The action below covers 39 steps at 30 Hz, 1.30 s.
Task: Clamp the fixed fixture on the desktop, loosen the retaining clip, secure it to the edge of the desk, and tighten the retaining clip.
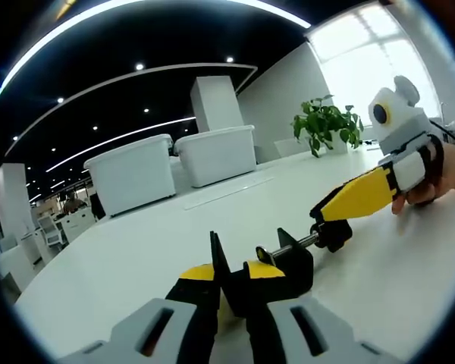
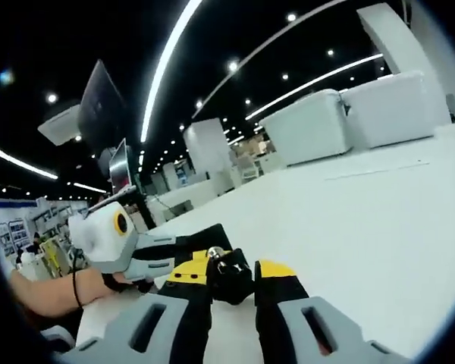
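On the broad white desk point(image 1: 136, 250) lies the black metal screw clamp point(image 1: 277, 274), its body pinched by the left gripper point(image 1: 229, 303); the right gripper point(image 2: 231, 292) pinches its black knob point(image 2: 229, 274).

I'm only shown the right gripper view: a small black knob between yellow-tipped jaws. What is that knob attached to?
Observer: In the left gripper view, the black knob ends a silver screw rod running into a black metal clamp.
Operator: What holds that clamp?
Observer: The left gripper is closed on its body, above the white desk.
Operator: Anything beyond my gripper?
Observer: A green potted plant by a bright window, past the right gripper.
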Each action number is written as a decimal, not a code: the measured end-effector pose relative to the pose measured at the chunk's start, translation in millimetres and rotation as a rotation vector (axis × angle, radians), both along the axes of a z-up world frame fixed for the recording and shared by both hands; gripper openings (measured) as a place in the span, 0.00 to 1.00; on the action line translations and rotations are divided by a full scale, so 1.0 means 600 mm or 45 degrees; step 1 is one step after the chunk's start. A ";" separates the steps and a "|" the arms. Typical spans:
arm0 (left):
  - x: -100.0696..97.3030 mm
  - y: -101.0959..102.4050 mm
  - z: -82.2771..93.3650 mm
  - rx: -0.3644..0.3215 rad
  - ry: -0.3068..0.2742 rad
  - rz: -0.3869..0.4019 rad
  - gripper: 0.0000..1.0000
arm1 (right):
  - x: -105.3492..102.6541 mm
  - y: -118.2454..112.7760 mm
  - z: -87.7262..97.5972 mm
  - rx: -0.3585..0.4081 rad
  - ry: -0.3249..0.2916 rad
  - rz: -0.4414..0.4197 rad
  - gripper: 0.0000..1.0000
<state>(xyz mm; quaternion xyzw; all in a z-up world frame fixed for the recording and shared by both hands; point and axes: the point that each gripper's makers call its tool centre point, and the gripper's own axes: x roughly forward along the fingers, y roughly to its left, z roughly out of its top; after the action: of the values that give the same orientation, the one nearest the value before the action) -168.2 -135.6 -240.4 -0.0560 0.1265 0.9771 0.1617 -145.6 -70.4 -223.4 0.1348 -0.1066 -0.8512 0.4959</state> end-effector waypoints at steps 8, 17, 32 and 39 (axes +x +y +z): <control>-0.001 0.000 0.000 0.000 0.000 0.000 0.12 | 0.007 -0.005 -0.003 0.101 0.165 0.003 0.19; -0.001 -0.003 0.001 0.002 -0.001 0.012 0.12 | 0.019 -0.015 0.003 0.328 0.628 -0.007 0.19; 0.002 -0.001 0.000 0.003 0.000 0.006 0.12 | -0.010 -0.001 0.032 0.092 0.392 -0.042 0.27; 0.001 -0.002 0.000 0.003 0.000 0.005 0.12 | -0.004 -0.004 0.012 0.089 0.246 0.051 0.27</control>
<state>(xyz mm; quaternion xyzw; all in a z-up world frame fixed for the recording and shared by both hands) -167.8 -136.8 -240.6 -0.0562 0.1251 0.9776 0.1598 -147.8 -72.5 -216.4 0.0714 -0.0258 -0.8533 0.5158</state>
